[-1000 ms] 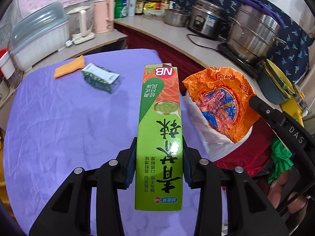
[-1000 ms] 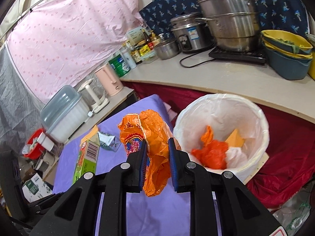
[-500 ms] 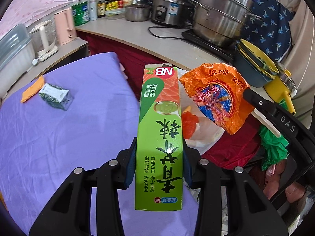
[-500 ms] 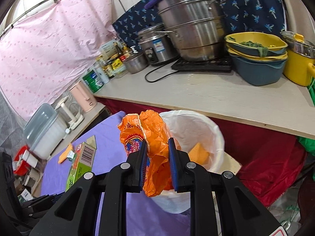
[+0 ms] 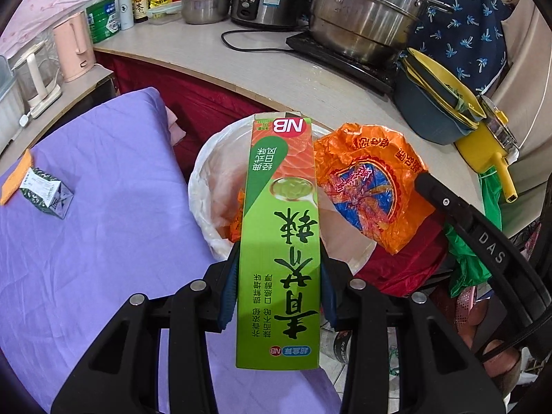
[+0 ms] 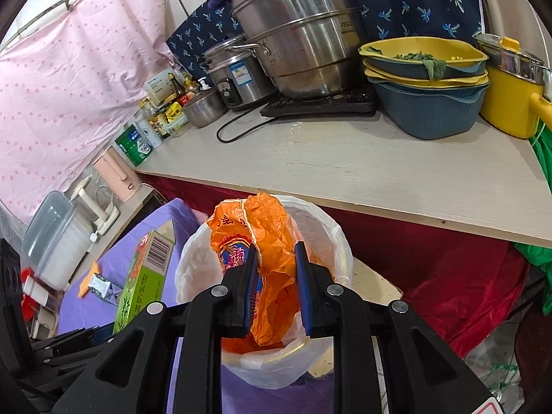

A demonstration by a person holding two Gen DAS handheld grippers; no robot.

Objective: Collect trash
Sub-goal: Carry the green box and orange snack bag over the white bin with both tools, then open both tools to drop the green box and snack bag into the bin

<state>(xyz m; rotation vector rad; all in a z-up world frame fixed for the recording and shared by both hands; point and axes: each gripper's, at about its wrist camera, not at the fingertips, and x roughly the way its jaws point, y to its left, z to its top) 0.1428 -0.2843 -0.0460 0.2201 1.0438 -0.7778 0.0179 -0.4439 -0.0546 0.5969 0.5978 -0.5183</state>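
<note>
While both tongs are held over the lined bin [image 6: 339, 252], a piece of trash is gripped in each.

A green carton [image 5: 280, 241] is clamped between the blue pads of the left tongs [image 5: 279, 286], its far end reaching over the bin's rim [image 5: 207, 151]. A crumpled orange bag [image 6: 272, 258] is pinched by the right tongs [image 6: 276, 286] and hangs down into the bin's white liner, where more orange trash [image 5: 236, 220] is seen. To the left of the left tongs, well apart, a small patterned carton [image 5: 46, 195] is left lying on the purple-covered bench [image 5: 103, 207], with an orange scrap [image 5: 15, 181] just beside it. Beyond the bin, a pale counter [image 6: 345, 162] is loaded with pots.
</note>
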